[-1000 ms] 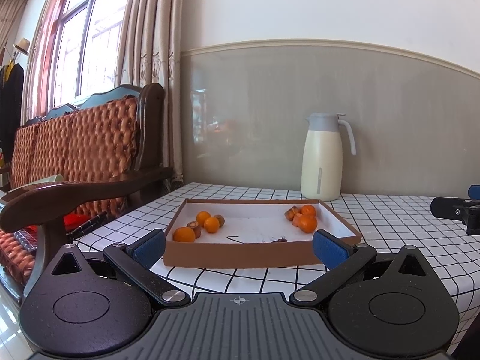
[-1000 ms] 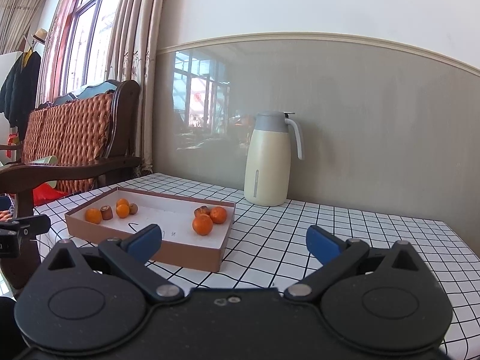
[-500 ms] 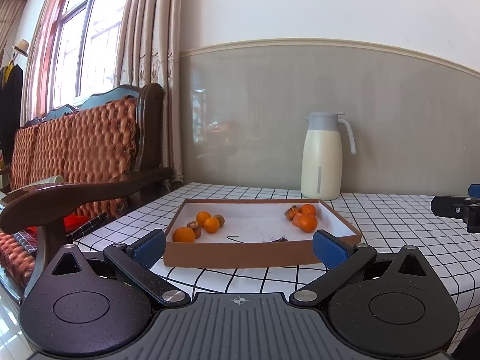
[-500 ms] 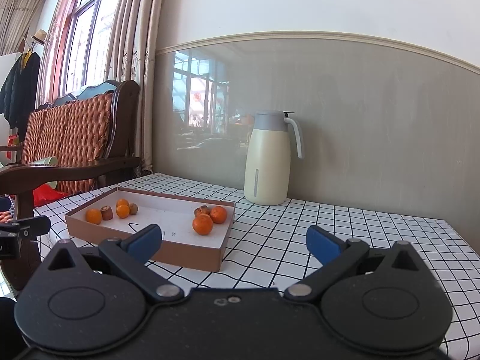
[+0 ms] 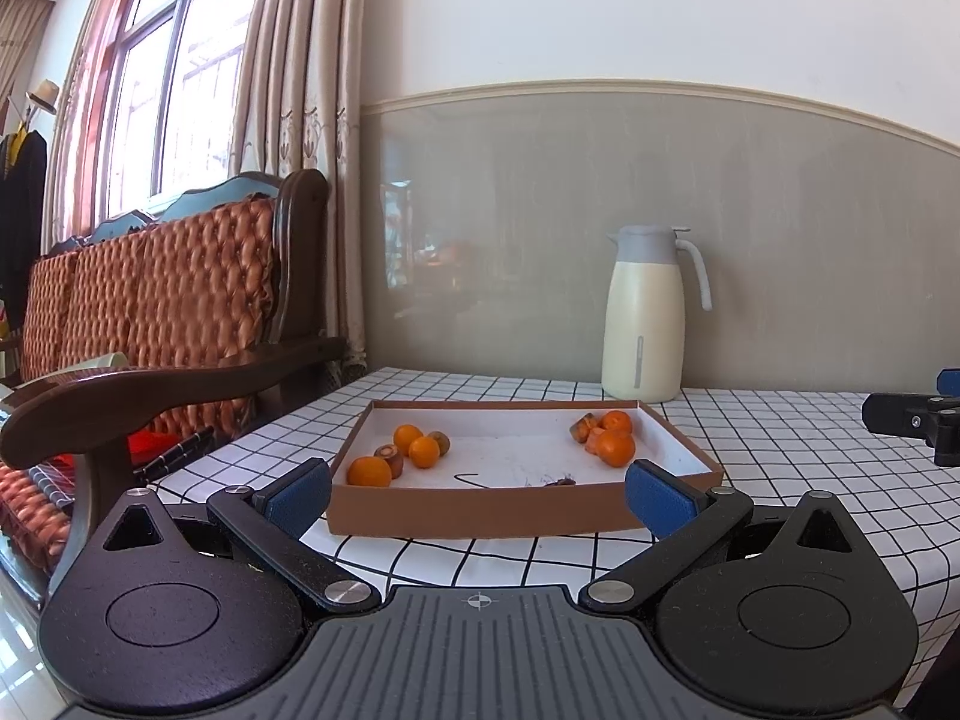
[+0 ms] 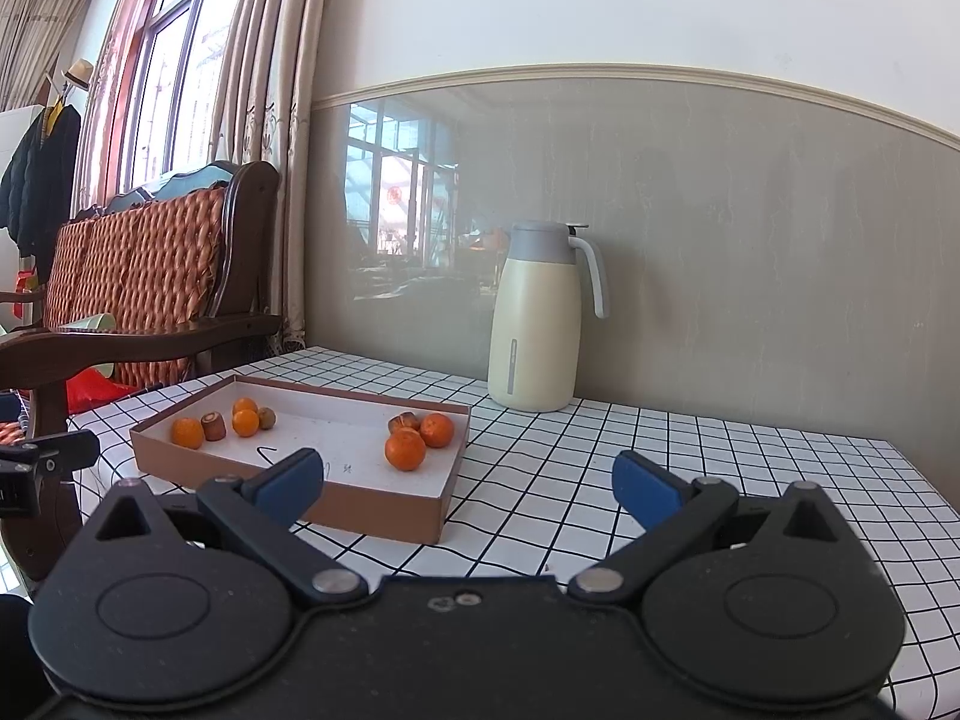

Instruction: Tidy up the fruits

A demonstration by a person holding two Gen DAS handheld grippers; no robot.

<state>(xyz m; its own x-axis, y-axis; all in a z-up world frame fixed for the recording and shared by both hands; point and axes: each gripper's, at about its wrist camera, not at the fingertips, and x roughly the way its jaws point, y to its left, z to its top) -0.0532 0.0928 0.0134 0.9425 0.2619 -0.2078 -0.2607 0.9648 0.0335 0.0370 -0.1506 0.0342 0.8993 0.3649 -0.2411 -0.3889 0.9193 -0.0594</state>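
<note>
Sofa (image 5: 156, 300): wooden frame, woven orange cushions; left of the table
Left gripper (image 5: 477, 489): jaws wide apart, empty; held before the box's near wall
Box (image 5: 480, 513): shallow cardboard, on the checked tablecloth (image 5: 780, 480)
Fruits, left cluster (image 5: 408, 450): oranges and small brown ones
Fruits, right cluster (image 5: 606, 438): same mix; well apart from the first
Jug (image 5: 645, 324): cream, against the wall
Right gripper (image 6: 465, 480): jaws wide apart, empty; right of the box

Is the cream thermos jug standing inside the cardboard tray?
No, the thermos jug stands on the checked tablecloth behind the cardboard tray, near the wall.
</note>
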